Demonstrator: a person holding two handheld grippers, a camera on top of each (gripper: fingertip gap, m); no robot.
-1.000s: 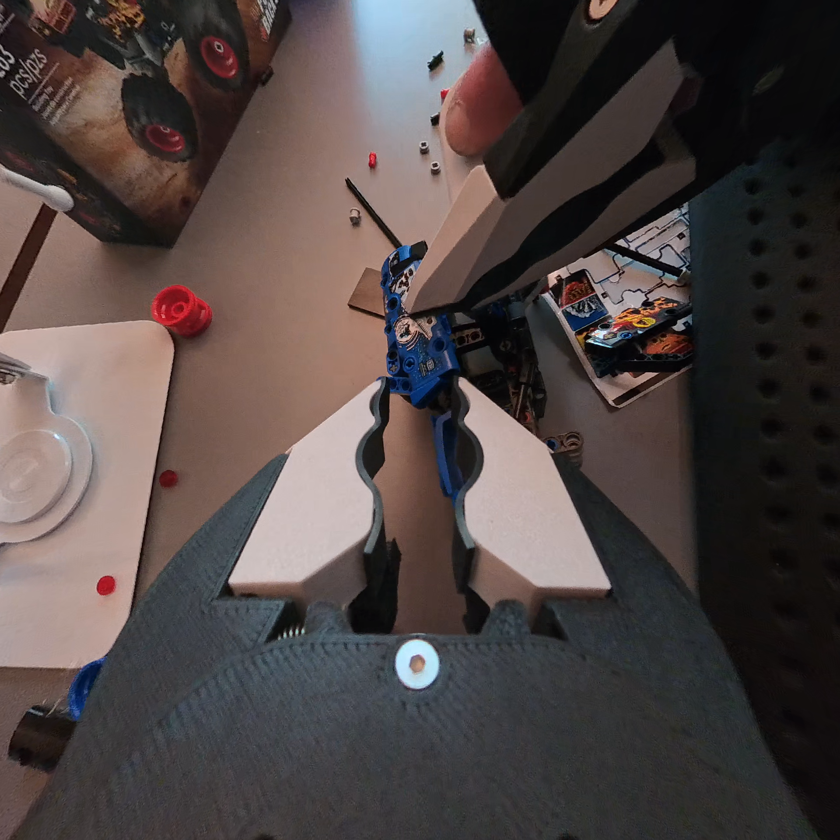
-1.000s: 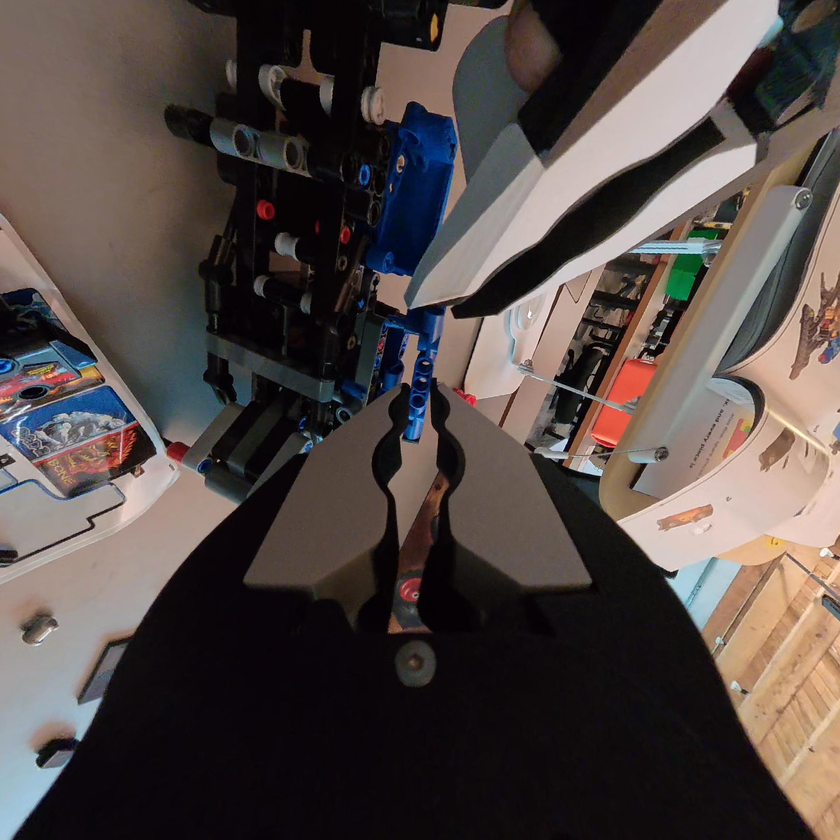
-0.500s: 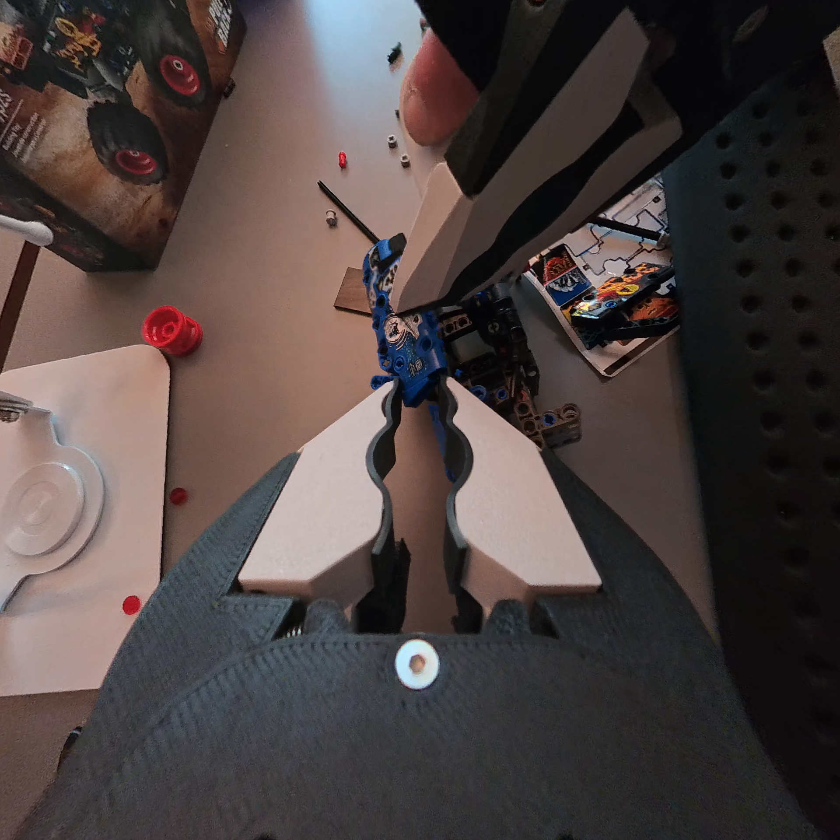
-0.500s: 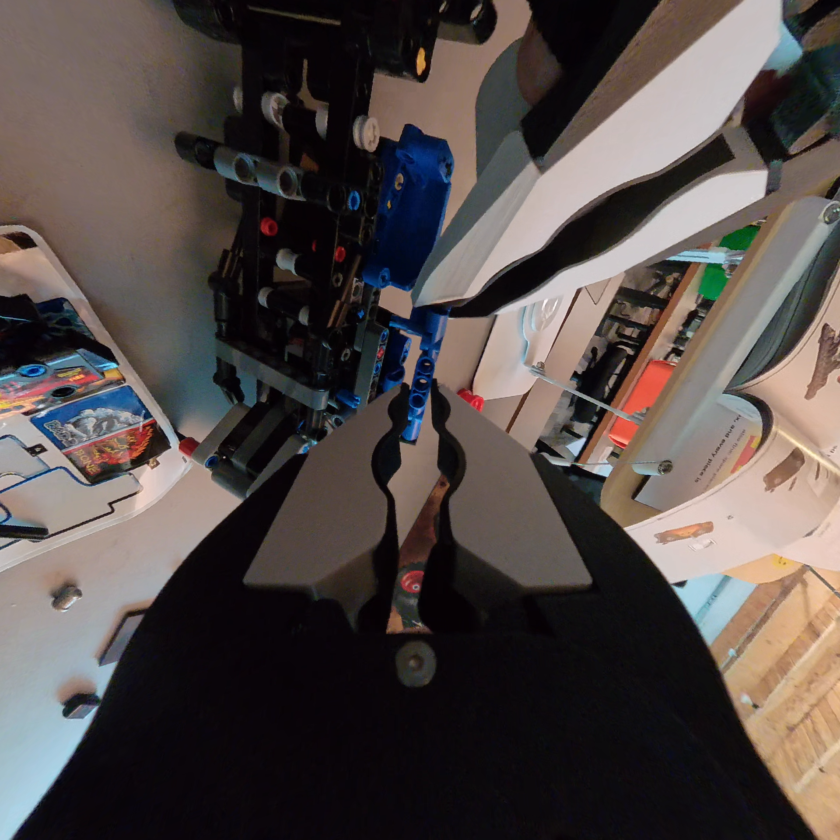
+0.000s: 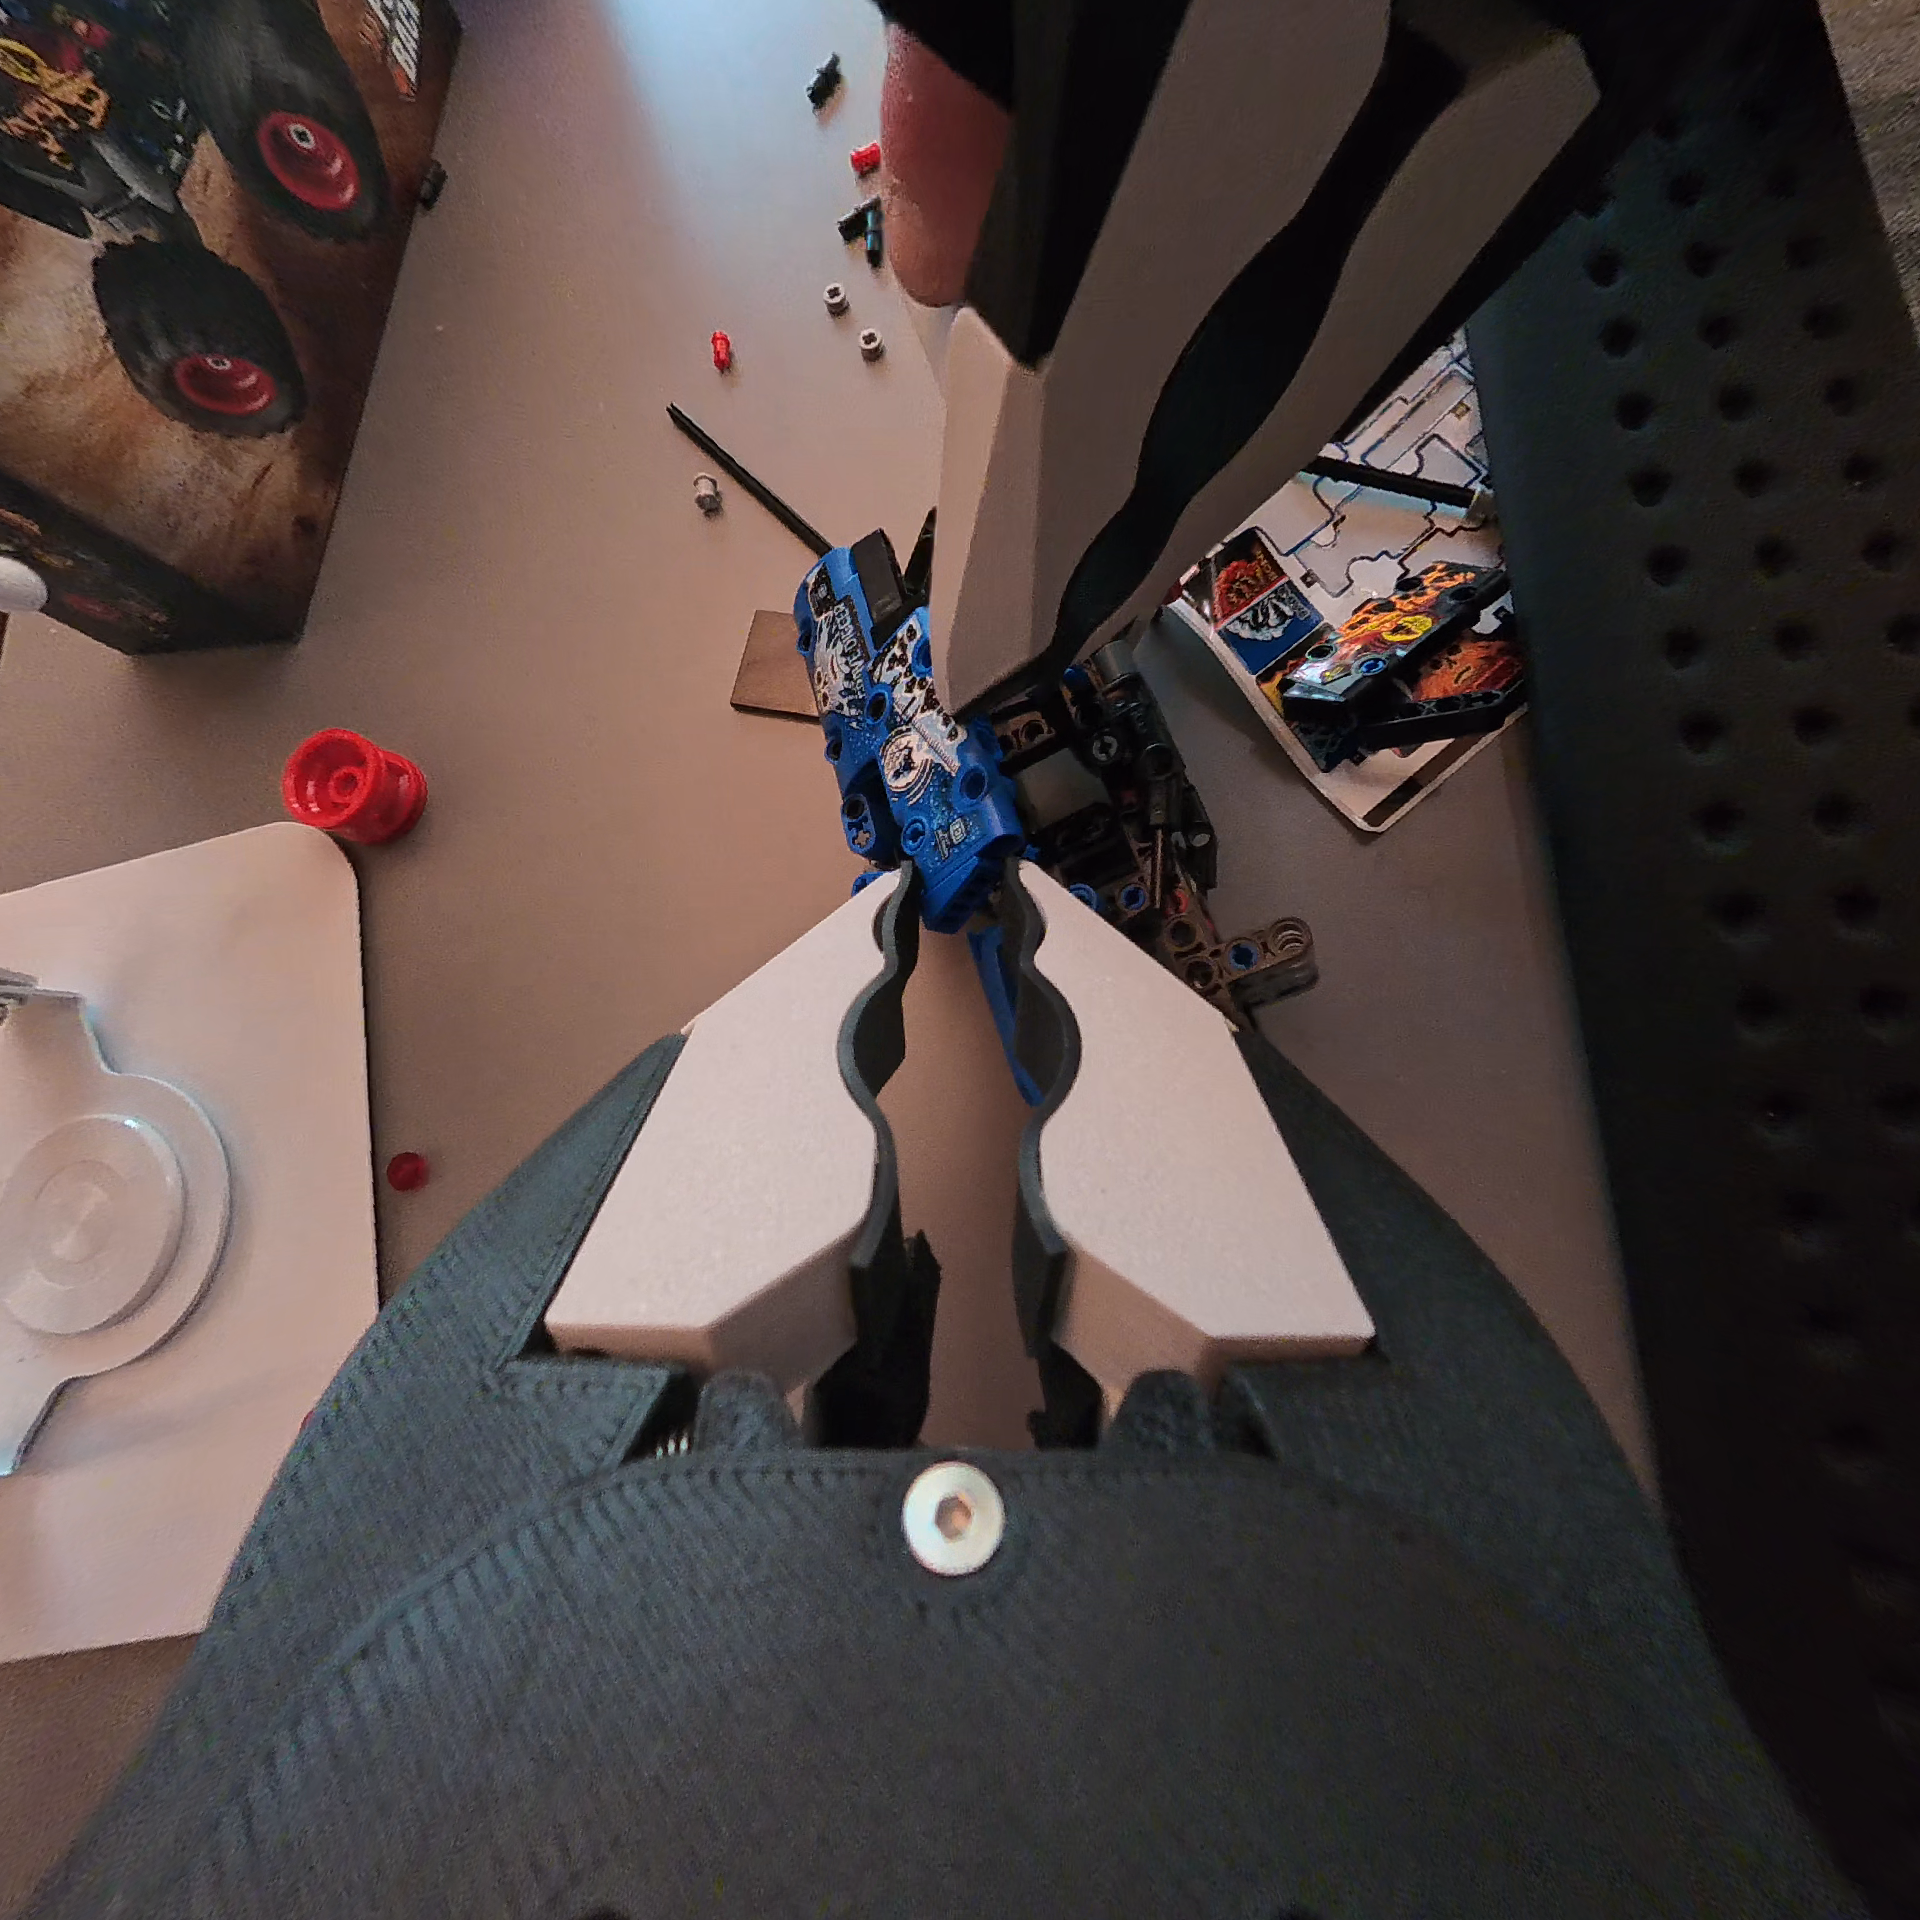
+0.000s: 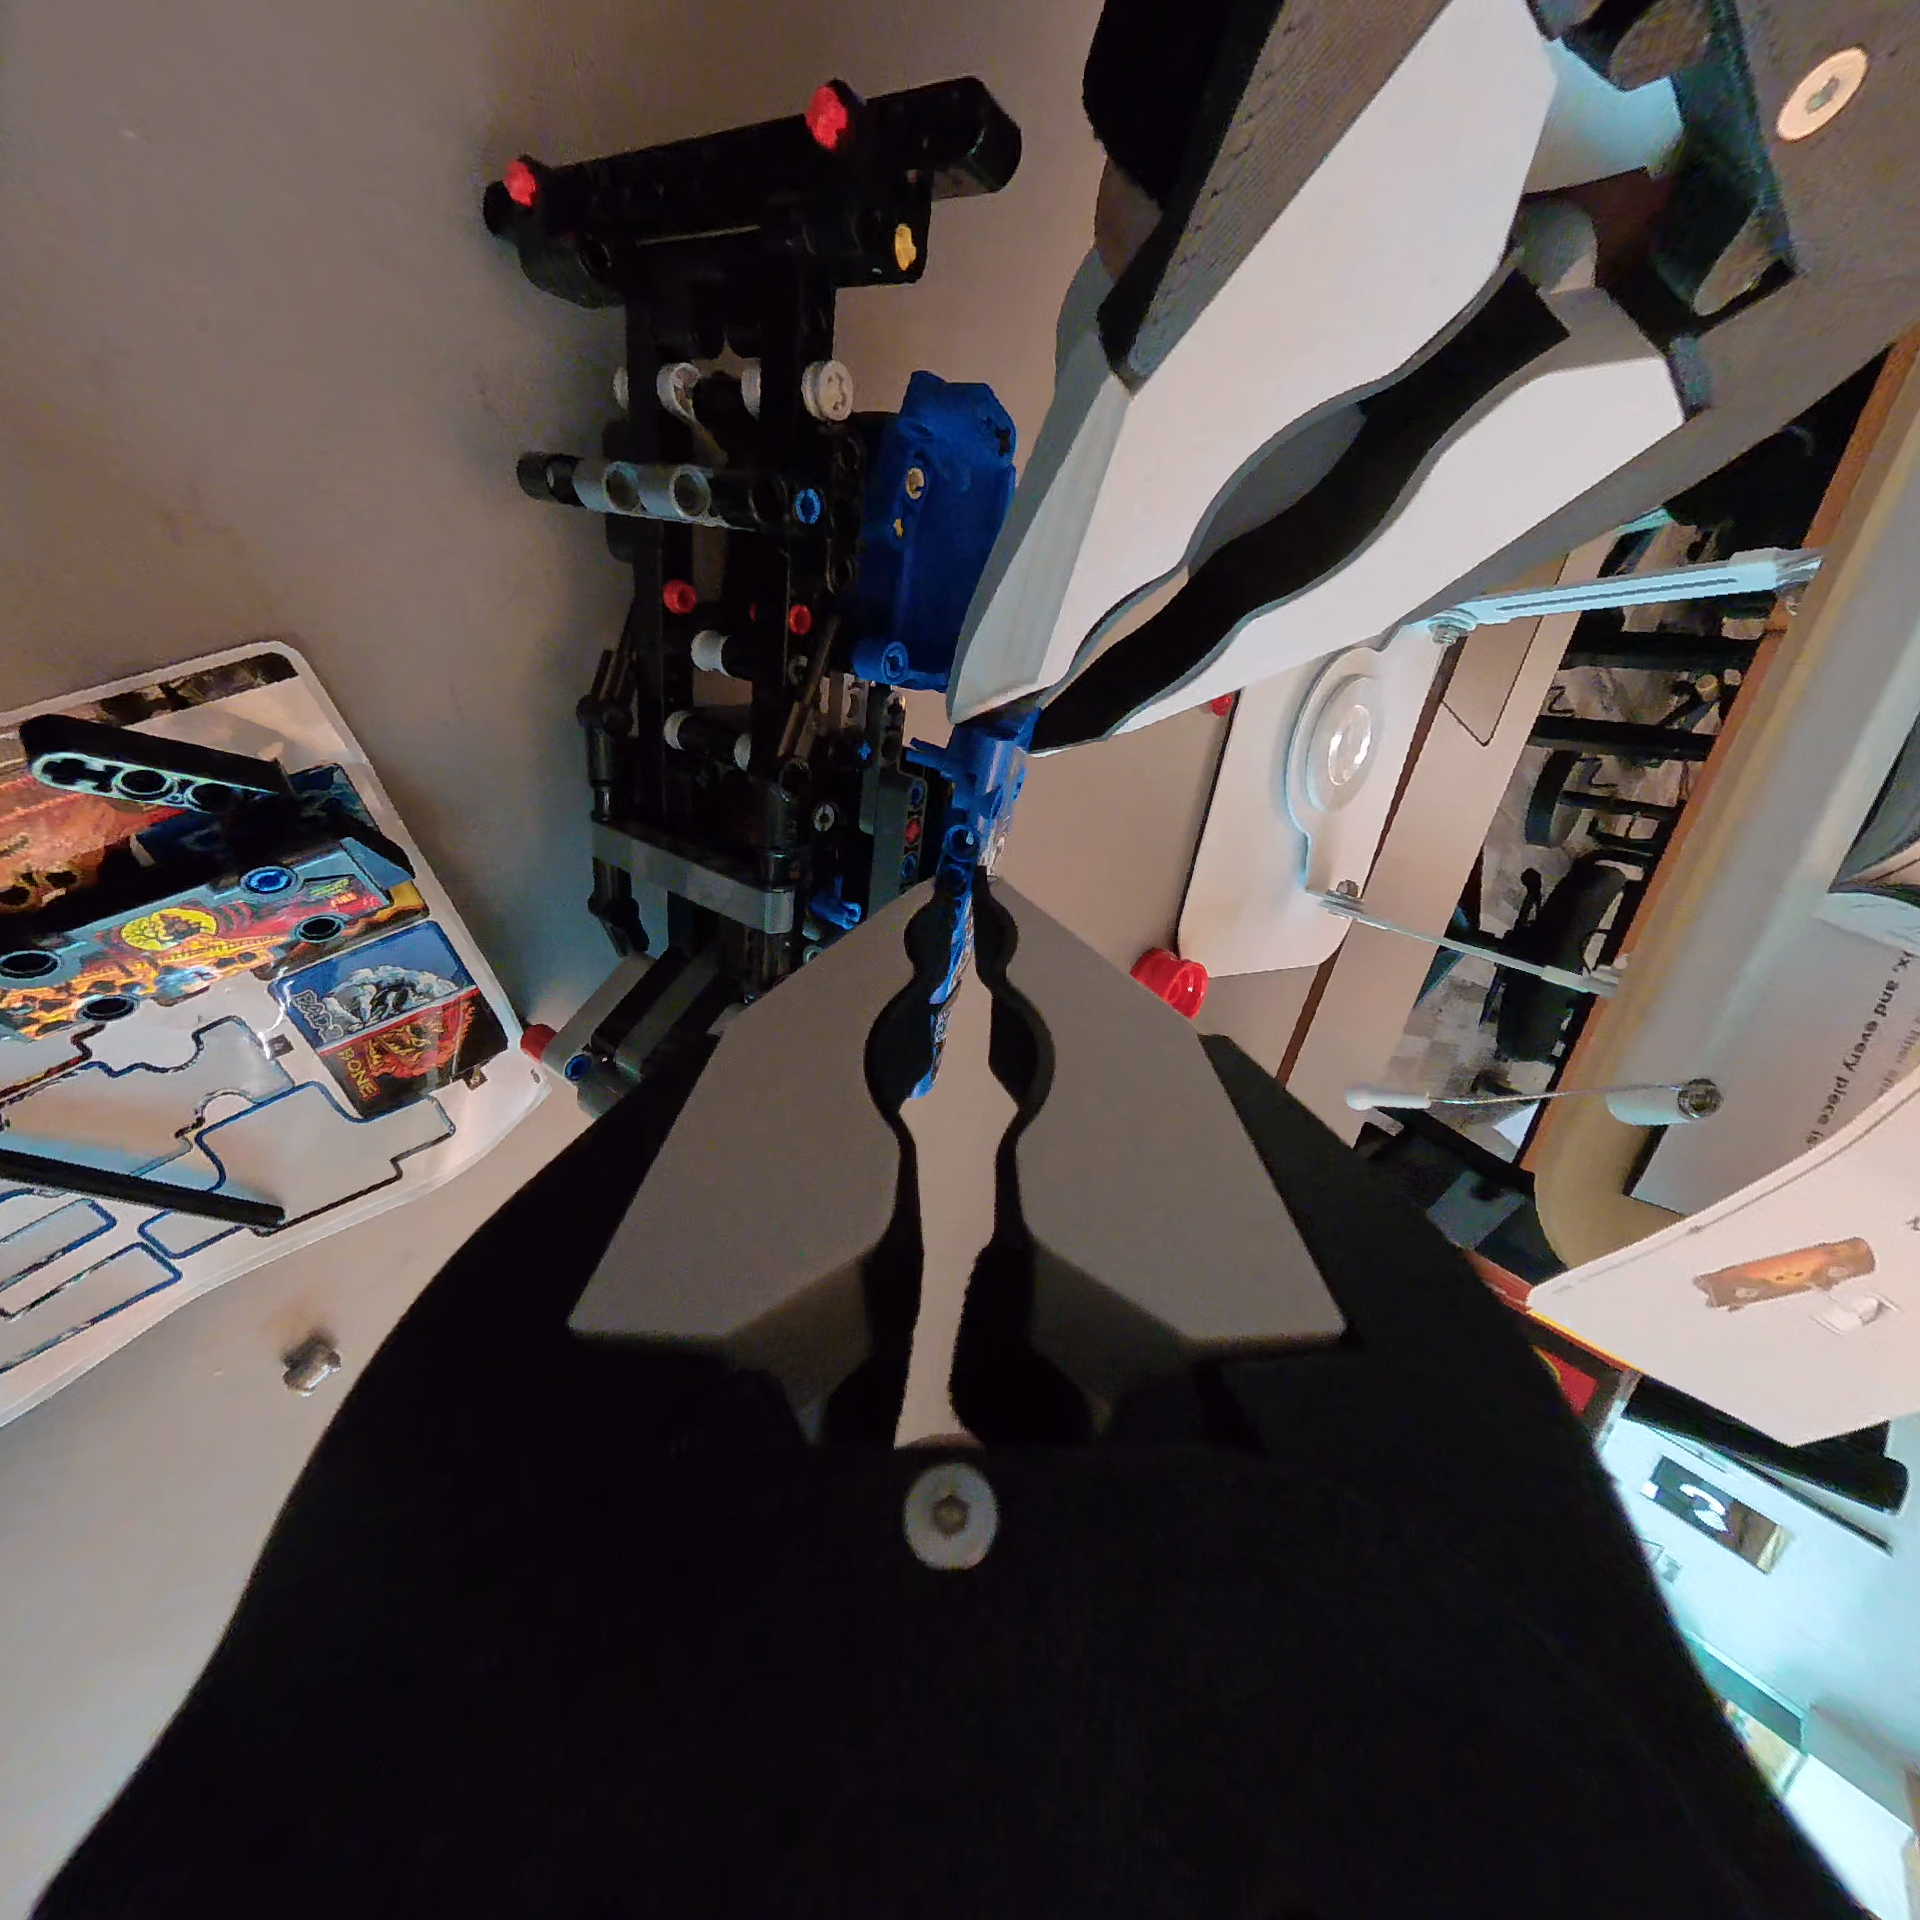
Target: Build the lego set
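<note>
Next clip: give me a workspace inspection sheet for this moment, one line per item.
Surface: grey table, matte.
Job's things: black chassis with blue panel; sticker sheet; set box.
Clutter: red wheel hub, black axle, small pins scattered.
Grippers: left gripper shut on blue panel; right gripper shut on a blue beam of the model.
Cables: nothing seen.
Surroundings: white stand base, perforated dark panel.
</note>
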